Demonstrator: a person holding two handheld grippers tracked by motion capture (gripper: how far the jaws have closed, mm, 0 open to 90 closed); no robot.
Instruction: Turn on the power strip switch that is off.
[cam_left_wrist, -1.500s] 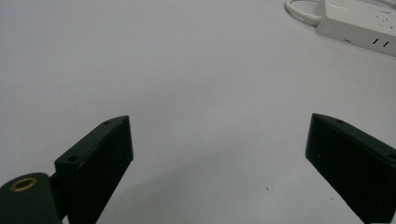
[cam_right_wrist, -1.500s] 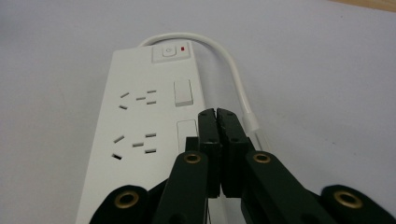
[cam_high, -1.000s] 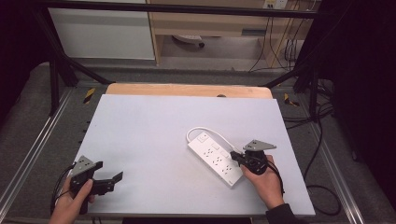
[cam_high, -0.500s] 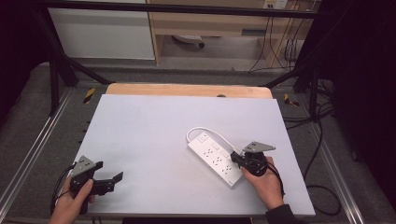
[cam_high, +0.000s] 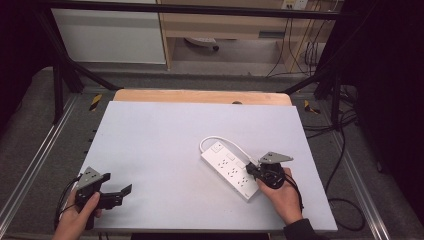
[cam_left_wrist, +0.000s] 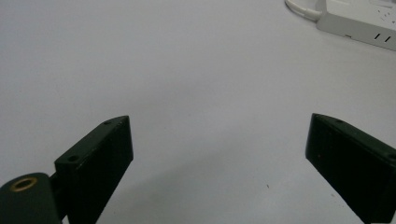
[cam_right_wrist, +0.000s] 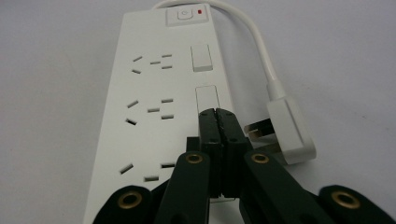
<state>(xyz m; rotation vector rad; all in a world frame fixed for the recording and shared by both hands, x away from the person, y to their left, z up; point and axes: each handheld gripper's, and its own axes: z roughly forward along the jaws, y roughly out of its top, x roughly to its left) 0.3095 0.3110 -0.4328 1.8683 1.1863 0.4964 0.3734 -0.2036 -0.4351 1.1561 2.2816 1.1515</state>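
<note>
White power strip (cam_high: 231, 168): lies flat on the right half of the table, set on a diagonal, its switch end toward the far side and its other end near the person's right hand.
Strip face (cam_right_wrist: 159, 107): in the right gripper view, three rows of socket slots run down its length; a round button with a small red mark sits at the far end, and rectangular covers line one edge.
Cord (cam_high: 220, 140): white, loops out from the switch end and curves back alongside the strip.
Plug (cam_right_wrist: 286, 133): white, lies on the table just beside the strip's long edge, metal prongs pointing toward the strip.
Right gripper (cam_right_wrist: 218, 122): jaws pressed together with nothing between them; the closed tips sit over the strip's edge by one rectangular cover, beside the plug. Contact with the strip cannot be told.
Right hand (cam_high: 281, 196): grips the tool at the near right of the table, cable trailing past the wrist.
Left gripper (cam_high: 121, 192): held low at the near left corner, well apart from the strip; jaws spread wide over bare tabletop.
Table (cam_high: 165, 150): pale grey top with a wooden strip along the far edge.
Surroundings: dark metal frame bars, rails at both sides, cables on the floor at right, shelving behind.
</note>
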